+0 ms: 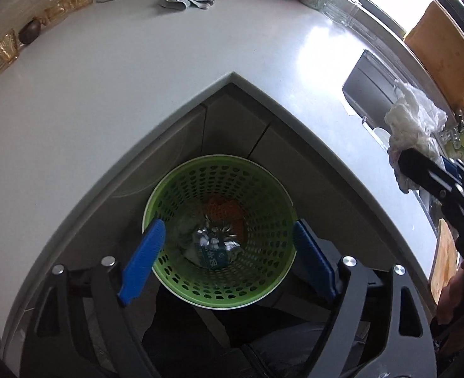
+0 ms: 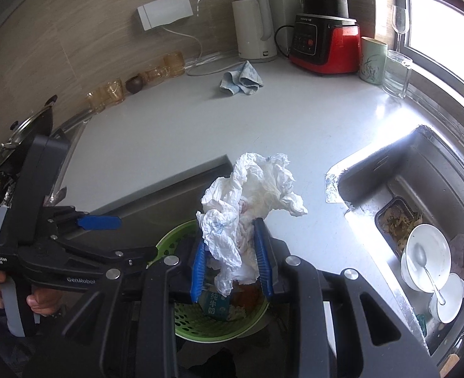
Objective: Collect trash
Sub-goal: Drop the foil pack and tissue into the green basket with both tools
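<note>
While the right gripper (image 2: 233, 247) pinched a crumpled white tissue wad (image 2: 250, 195) above the green basket (image 1: 172, 189), much of the basket's contents lay hidden; a milk carton (image 1: 214, 256) and something orange at 12 o'clock were half readable. The left gripper (image 1: 228, 242) hung empty, fingers spread wide over the rim. A grey countertop (image 1: 137, 72) wrapped the corner, with the sink (image 2: 421, 189) at 3 o'clock.

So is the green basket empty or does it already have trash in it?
Not empty. The green basket already holds trash at its bottom: a crushed milk carton and something orange; it is far from full.
</note>
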